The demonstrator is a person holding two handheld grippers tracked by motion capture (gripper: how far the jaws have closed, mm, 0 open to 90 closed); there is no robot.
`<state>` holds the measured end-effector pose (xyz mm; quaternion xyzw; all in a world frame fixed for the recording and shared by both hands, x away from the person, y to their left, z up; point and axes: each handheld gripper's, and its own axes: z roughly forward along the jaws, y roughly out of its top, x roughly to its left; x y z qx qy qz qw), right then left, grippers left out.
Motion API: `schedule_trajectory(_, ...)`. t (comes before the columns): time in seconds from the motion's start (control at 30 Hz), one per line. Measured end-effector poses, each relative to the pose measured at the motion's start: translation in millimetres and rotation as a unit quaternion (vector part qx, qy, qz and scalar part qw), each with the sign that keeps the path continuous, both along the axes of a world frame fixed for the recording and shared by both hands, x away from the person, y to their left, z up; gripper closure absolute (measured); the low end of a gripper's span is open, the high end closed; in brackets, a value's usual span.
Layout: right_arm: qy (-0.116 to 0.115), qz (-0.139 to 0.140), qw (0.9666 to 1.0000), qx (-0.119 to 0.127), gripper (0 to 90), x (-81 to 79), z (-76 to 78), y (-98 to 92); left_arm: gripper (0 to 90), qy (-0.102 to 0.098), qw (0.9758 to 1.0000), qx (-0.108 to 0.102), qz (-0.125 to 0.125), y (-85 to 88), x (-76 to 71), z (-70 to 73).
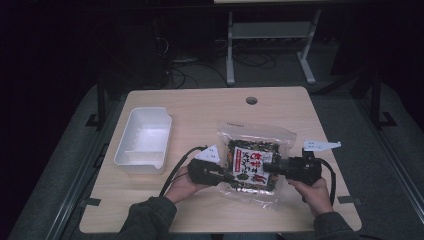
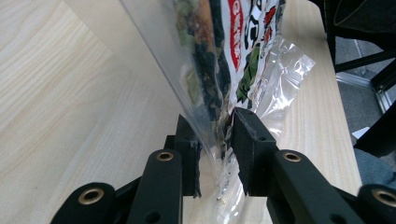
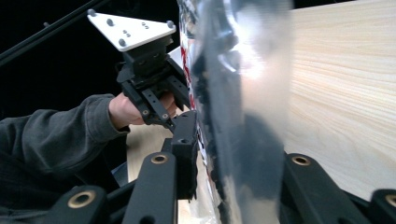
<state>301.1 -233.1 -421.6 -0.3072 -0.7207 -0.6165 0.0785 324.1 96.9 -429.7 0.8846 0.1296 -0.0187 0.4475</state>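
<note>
The near part of the table point(image 1: 150, 210) is bare wood, and two hands come in over it. The left gripper point(image 1: 227, 176) is closed tight on the near left edge of the bag point(image 1: 252, 160); in the left gripper view its two black jaws pinch the clear plastic point(image 2: 212, 154) between them. The right gripper point(image 1: 267, 167) comes in from the right side. Its jaws are partly closed with the bag's right edge point(image 3: 243, 116) between them, but the plastic blurs one jaw, so I cannot tell if both pads press on it yet. The bag lies in the middle of the table, a bit to the right, with its near part lifted up between the two grippers. To do this step well, I think the left gripper should hold firm and not pull, while the right one squeezes shut on plastic only, not on the crunchy food inside. Then both should lift together, slow and even, so the bag does not slip or tear. Farther off to the left sits a white tub point(image 1: 144, 140), well apart from the bag.
</note>
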Motion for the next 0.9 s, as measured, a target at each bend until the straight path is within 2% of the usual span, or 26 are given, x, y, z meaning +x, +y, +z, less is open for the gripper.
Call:
schedule_trajectory(0.13,-0.010,0.009,0.9999,-0.009,71.9,-2.9,4.6,2.6,70.4,0.002,1.0000,-0.003,0.001,2.2,0.4,0.4)
schedule_trajectory(0.3,-0.026,-0.005,0.9993,-0.027,74.6,-8.3,11.2,7.3,65.2,0.005,0.9999,-0.009,0.009,6.9,1.1,1.4)
schedule_trajectory(0.47,-0.033,-0.020,0.9986,-0.038,75.3,-13.0,19.9,12.1,58.9,-0.015,0.9996,-0.003,0.023,12.8,-1.9,4.5)
schedule_trajectory(0.7,-0.042,-0.068,0.9960,-0.040,75.5,-17.9,31.8,6.4,48.9,-0.027,0.9987,0.004,0.043,26.6,-6.8,7.0)
schedule_trajectory(0.9,-0.052,-0.134,0.9875,-0.065,75.5,-16.0,38.9,5.1,45.5,-0.041,0.9976,0.014,0.053,38.0,-15.1,10.8)
